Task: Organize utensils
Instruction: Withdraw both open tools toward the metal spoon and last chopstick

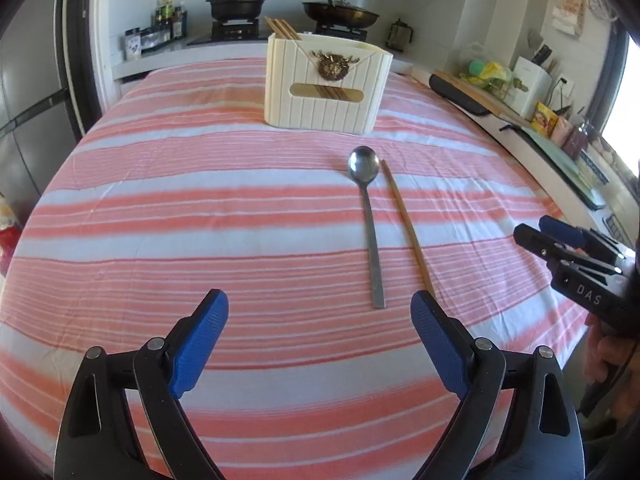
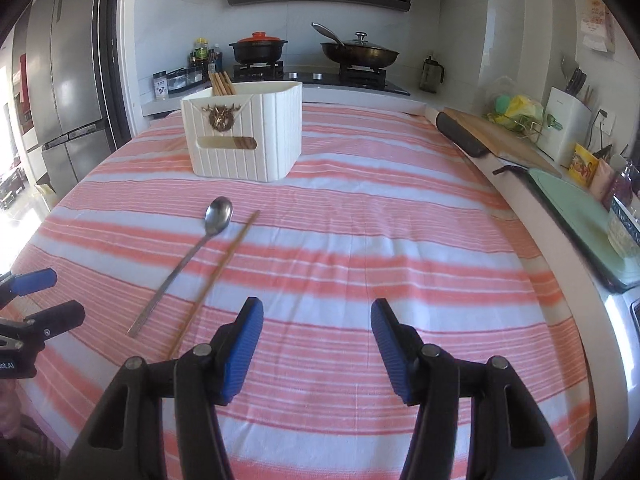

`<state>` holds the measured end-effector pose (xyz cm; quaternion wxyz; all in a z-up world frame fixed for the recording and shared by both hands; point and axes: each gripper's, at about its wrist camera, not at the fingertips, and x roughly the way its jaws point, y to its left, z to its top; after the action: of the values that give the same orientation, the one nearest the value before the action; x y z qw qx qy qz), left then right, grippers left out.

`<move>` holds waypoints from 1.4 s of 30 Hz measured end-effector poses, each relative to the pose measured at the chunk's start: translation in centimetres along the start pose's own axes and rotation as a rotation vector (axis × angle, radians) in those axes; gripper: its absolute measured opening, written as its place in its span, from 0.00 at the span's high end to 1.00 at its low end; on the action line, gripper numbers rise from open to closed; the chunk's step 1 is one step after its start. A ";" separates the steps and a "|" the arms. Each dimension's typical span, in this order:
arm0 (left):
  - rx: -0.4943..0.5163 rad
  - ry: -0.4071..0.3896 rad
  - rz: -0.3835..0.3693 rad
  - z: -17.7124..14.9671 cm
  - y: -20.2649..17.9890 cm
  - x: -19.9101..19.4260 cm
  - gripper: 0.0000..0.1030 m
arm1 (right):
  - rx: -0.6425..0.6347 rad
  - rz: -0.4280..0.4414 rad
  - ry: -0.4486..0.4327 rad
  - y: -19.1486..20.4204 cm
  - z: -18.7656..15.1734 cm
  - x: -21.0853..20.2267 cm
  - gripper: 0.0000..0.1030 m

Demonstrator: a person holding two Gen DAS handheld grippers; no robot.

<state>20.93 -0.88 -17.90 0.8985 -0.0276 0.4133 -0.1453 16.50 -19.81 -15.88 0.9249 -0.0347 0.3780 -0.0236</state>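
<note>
A metal spoon (image 1: 367, 216) and a single wooden chopstick (image 1: 406, 224) lie side by side on the pink-and-white striped cloth (image 1: 200, 220). Beyond them stands a cream ribbed utensil box (image 1: 326, 86) with a gold emblem and several chopsticks (image 1: 282, 28) in its left compartment. My left gripper (image 1: 320, 308) is open and empty, just short of the spoon handle's near end. My right gripper (image 2: 316, 316) is open and empty, to the right of the chopstick (image 2: 218, 270) and spoon (image 2: 188, 260). The box (image 2: 244, 132) stands at the far left in the right wrist view.
A stove with a black pot (image 2: 258, 50) and a pan (image 2: 360, 54) stands behind the table. A counter along the right carries a cutting board (image 2: 496, 136), a green tray (image 2: 580, 216) and packets. A fridge (image 2: 64, 80) stands at the left.
</note>
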 end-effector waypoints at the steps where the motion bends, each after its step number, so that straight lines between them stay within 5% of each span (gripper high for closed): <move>1: -0.003 0.002 -0.001 -0.2 0.0 -0.1 0.09 | -0.001 -0.001 0.002 0.1 -0.4 -0.2 0.44; 32: -0.037 0.027 0.037 -1.9 1.3 0.5 0.09 | -0.038 -0.015 0.046 1.2 -2.4 0.9 0.44; 42: -0.064 0.017 0.047 -1.3 2.2 0.3 0.10 | 0.018 0.162 0.064 4.0 0.1 2.7 0.45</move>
<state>20.67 1.19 -19.33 0.8968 -0.0454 0.4257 -0.1114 18.59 -15.97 -18.05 0.9116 0.0053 0.4085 0.0467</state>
